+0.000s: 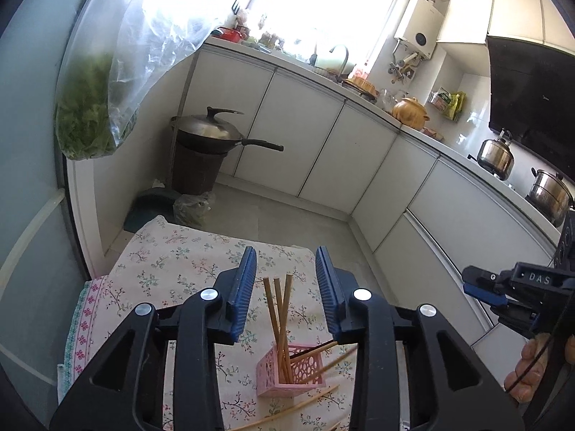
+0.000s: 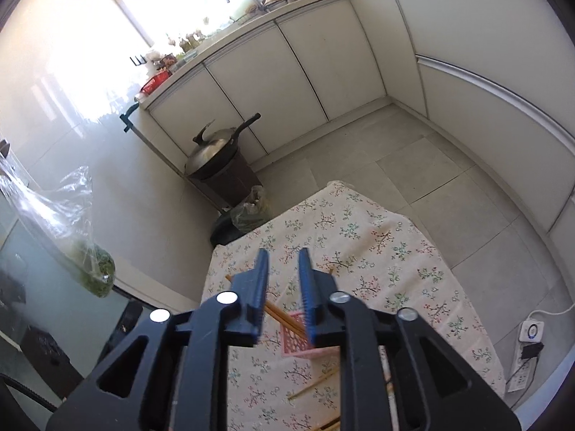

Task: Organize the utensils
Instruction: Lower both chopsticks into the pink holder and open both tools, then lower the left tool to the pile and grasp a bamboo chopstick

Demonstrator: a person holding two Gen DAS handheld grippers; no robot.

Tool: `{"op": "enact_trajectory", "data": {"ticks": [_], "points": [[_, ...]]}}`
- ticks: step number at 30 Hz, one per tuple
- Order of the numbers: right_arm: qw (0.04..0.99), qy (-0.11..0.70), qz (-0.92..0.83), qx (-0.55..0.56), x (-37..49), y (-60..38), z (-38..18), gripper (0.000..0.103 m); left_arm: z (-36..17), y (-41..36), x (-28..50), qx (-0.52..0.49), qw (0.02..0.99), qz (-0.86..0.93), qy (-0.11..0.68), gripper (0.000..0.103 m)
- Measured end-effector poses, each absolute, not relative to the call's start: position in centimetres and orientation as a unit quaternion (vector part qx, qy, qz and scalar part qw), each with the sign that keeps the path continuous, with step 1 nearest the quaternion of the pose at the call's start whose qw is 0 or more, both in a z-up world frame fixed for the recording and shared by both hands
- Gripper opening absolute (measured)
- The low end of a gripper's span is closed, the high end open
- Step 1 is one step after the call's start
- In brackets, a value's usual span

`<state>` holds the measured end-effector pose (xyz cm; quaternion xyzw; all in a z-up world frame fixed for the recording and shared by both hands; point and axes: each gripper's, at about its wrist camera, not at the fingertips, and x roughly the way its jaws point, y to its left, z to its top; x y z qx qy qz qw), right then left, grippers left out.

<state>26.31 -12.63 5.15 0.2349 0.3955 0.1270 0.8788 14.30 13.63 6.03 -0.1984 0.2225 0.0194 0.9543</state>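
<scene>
My left hand-held gripper [image 1: 285, 280] and right hand-held gripper [image 2: 284, 276] are apart, empty. I should approach 1 loose chopstick [image 1: 302, 404] at 6 o'clock of the pink holder [image 1: 291, 370], gripping mid-shaft.

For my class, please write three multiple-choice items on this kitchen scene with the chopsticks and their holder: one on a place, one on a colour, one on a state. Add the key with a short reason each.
1. Where does the holder stand?
A. on the floral cloth
B. on the counter
C. on the floor

2. What colour is the holder?
A. blue
B. pink
C. white

3. How is the left gripper?
A. shut on a chopstick
B. open, with nothing between its pads
C. shut on the holder

Key:
1 A, floral cloth shows all around its base.
2 B, its perforated walls are pink.
3 B, the blue pads stand apart, and the chopsticks in the holder lie beyond them, untouched.
</scene>
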Motion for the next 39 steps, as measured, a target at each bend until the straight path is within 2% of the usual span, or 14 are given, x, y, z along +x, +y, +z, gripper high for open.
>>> {"op": "enact_trajectory", "data": {"ticks": [6, 12, 14, 15, 18, 20, 28, 32, 39], "points": [[0.902, 0.372, 0.115, 0.184, 24.1, -12.0, 5.6, 0.029, 6.6, 11.1, 13.7, -0.160, 0.962, -0.010, 0.221, 0.038], [0.921, 0.355, 0.097, 0.131, 21.5, -11.6, 4.9, 0.033, 6.7, 8.6, 13.1, -0.124, 0.967, -0.019, 0.222, 0.052], [0.924, 0.352, 0.093, 0.120, 20.7, -11.7, 4.4, 0.036, 6.7, 8.2, 12.7, -0.117, 0.968, -0.018, 0.220, 0.061], [0.924, 0.352, 0.090, 0.116, 20.4, -11.8, 4.2, 0.038, 6.7, 7.9, 12.4, -0.113, 0.969, -0.018, 0.218, 0.062], [0.928, 0.344, 0.085, 0.113, 19.1, -12.0, 3.7, 0.057, 6.6, 7.3, 11.9, -0.097, 0.971, -0.013, 0.218, 0.071], [0.930, 0.342, 0.080, 0.109, 18.4, -12.3, 3.4, 0.059, 6.3, 7.1, 11.6, -0.091, 0.971, -0.009, 0.219, 0.076], [0.929, 0.347, 0.053, 0.118, 16.2, -14.2, 2.1, 0.066, 5.7, 6.4, 10.5, -0.073, 0.972, -0.011, 0.224, 0.079], [0.927, 0.352, 0.042, 0.124, 15.6, -15.2, 1.4, 0.071, 5.3, 6.0, 10.3, -0.067, 0.971, -0.011, 0.230, 0.085], [0.922, 0.359, 0.026, 0.147, 14.6, -17.0, 0.0, 0.093, 4.2, 5.5, 10.2, -0.060, 0.967, -0.016, 0.246, 0.096]]}}
